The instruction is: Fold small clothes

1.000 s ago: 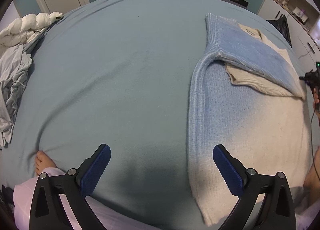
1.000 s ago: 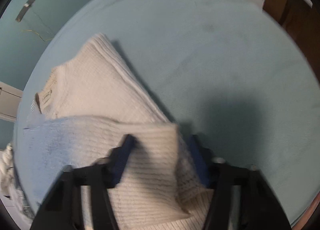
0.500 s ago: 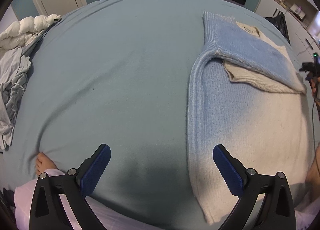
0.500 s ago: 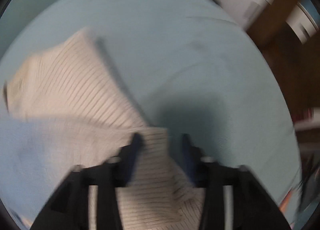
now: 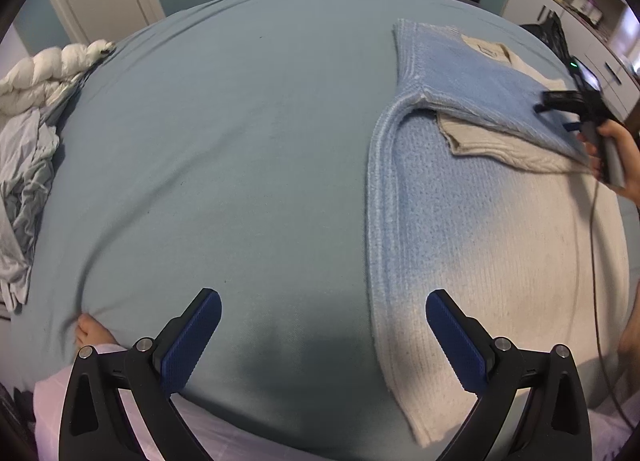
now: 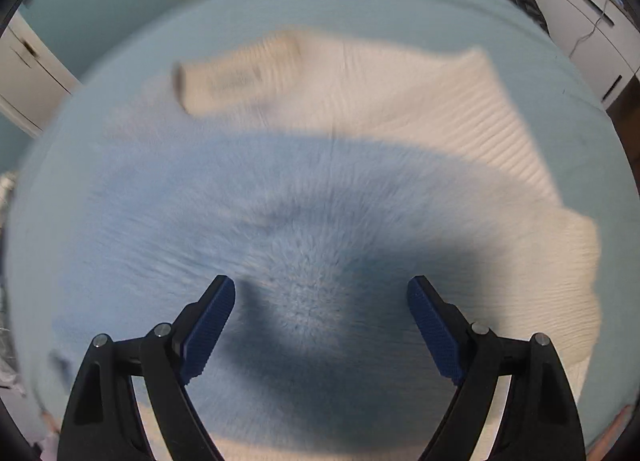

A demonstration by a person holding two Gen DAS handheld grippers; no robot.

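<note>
With its jaws opening and empty, the right claw (image 6: 320, 325) hovers over the sweater (image 5: 460, 229); the left claw (image 5: 322, 335), open, flanks its left edge.

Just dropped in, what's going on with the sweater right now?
A person is folding a blue-and-cream sweater on the bed. One sleeve already lies folded across its chest. The right gripper hovers over the blue part, jaws opening with nothing between them. The left gripper hangs open over bare sheet beside the sweater's edge, holding nothing.
</note>
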